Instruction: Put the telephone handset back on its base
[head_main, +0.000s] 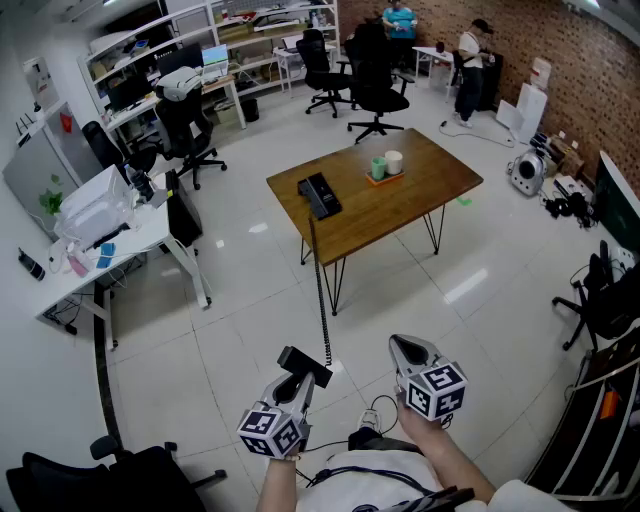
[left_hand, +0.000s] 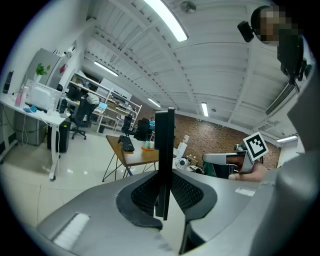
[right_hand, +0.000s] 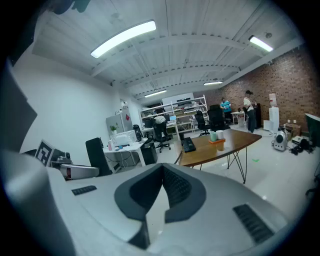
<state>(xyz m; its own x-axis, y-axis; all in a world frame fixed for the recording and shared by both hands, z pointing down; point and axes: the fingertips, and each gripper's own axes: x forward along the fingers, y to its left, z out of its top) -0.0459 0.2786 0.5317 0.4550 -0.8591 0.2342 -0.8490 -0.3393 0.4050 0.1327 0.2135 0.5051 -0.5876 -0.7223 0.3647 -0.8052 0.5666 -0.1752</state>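
In the head view a black telephone handset (head_main: 305, 364) hangs low over the white floor, close to my body. My left gripper (head_main: 299, 379) is shut on it. In the left gripper view the handset (left_hand: 164, 150) stands as a thin dark slab pinched between the pads. Its coiled cord (head_main: 322, 300) runs up to the black telephone base (head_main: 320, 195) on the near left end of the wooden table (head_main: 400, 205). That base (left_hand: 127, 144) lies well ahead of both grippers. My right gripper (head_main: 405, 347) is beside the left one, shut and holding nothing.
Two cups on an orange tray (head_main: 385, 166) stand at the table's far side. Black office chairs (head_main: 375, 85) are behind the table. A white desk (head_main: 120, 235) with clutter is at the left. Two people (head_main: 470, 60) stand by the brick wall at the back.
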